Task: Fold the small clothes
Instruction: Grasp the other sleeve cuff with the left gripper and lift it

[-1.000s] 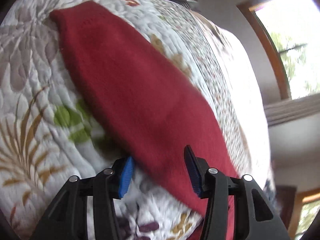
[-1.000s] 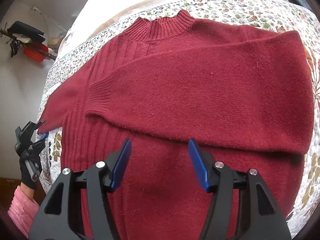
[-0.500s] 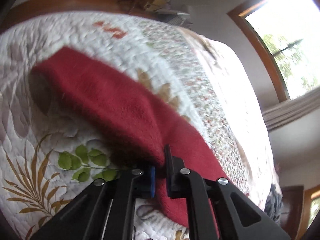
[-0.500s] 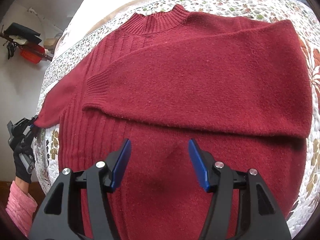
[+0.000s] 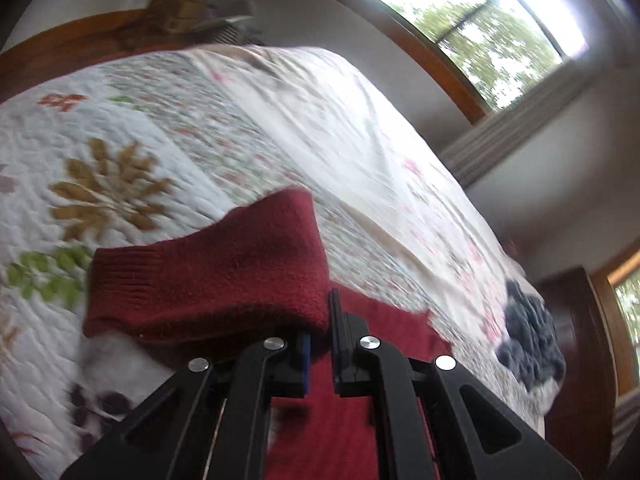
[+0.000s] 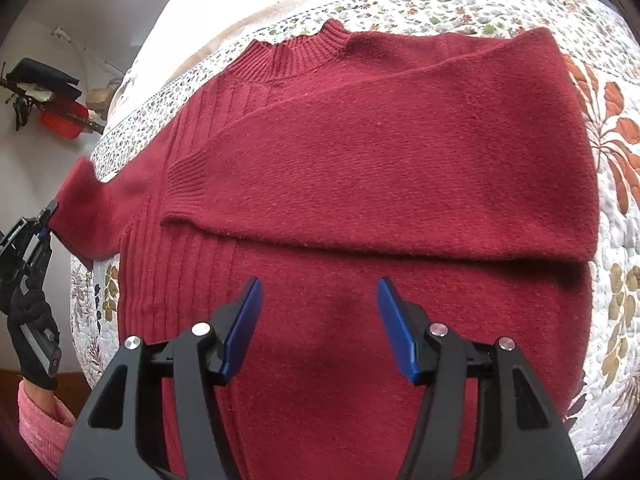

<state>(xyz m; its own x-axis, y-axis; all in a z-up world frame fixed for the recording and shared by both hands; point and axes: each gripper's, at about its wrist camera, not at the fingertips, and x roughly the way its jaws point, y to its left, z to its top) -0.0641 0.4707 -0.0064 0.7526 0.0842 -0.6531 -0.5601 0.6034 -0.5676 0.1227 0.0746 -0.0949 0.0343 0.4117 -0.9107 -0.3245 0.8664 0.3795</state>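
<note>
Left wrist view: the left gripper is being kept nearly closed, w/ only a thin gap between the jaws, and a fold of the red sweater's sleeve is being pinched there. The sleeve is being held raised off the floral quilt, its ribbed cuff end pointing left and drooping. More red knit is being seen below and to the right of the jaws, lying on the quilt. A dark blue-grey fuzzy item is lying near the far right edge of the bed; what it is can't be told. A window w/ a wooden frame is being shown at upper right. Much of the pic is being smeared by blur.

Right wrist view: the right gripper is being held wide open, blue pads well apart, w/ nothing gripped, above the lower body of the red sweater. The sweater is lying flat on the quilt, collar away from the camera, one sleeve folded across the chest w/ its ribbed cuff at centre-left. The other sleeve is being stretched out to the left edge, where it is being clamped by the left gripper, held in a black-gloved hand w/ a pink cuff at the wrist.
</note>
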